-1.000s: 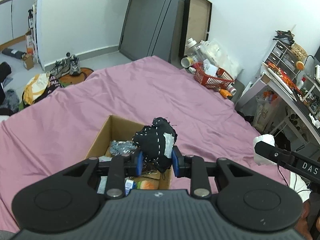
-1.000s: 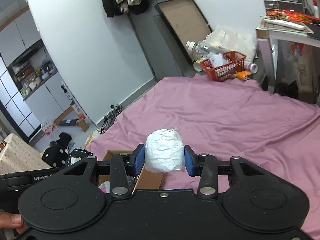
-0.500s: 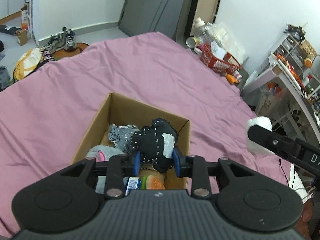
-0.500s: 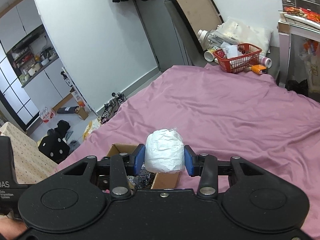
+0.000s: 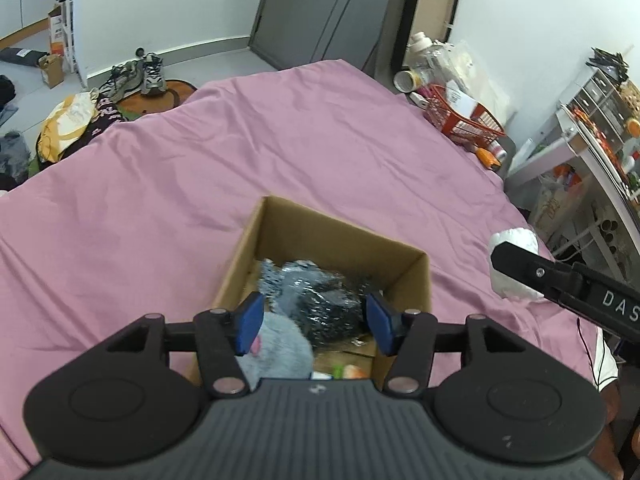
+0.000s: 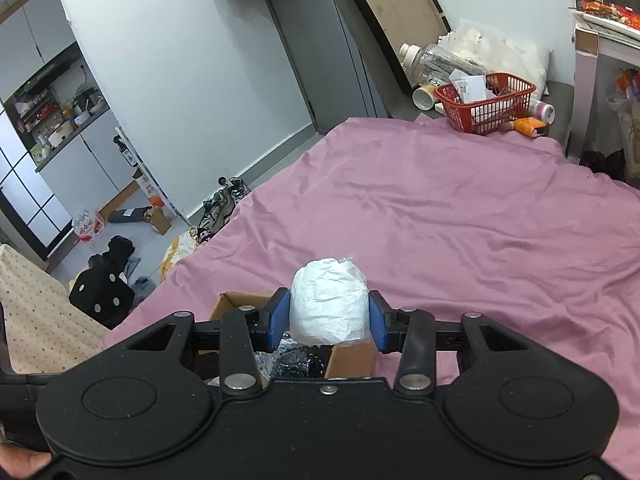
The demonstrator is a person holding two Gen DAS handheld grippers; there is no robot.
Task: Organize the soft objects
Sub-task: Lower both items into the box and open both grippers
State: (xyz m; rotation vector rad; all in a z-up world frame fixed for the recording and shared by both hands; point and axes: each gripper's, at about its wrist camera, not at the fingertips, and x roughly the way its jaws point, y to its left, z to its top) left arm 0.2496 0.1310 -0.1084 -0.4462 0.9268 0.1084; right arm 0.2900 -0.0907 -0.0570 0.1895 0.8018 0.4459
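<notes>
Soft things fill the cardboard box [image 5: 344, 248] that sits on the pink bed sheet [image 5: 240, 152] directly below and ahead of the left hand-held gripper [image 5: 314, 322]: a dark sparkly bundle [image 5: 320, 300] lies between and just beyond its blue fingers, and a grey plush piece [image 5: 280, 344] sits under the left finger, near the box's closer wall. That left hand-held gripper is tilted downward over the box with its jaws spread wide and nothing between them. The right hand-held gripper [image 6: 328, 318] is held level, off to the right of the box and slightly above the sheet, its two blue pads pressed against either side of a white crumpled ball [image 6: 328, 308]. In the left wrist view the same white ball [image 5: 514, 264] shows at the tip of the right tool's black finger, beyond the box's right wall and apart from it. Past both tools, at the far edge of the bed, stands a red basket [image 6: 486, 102].
</notes>
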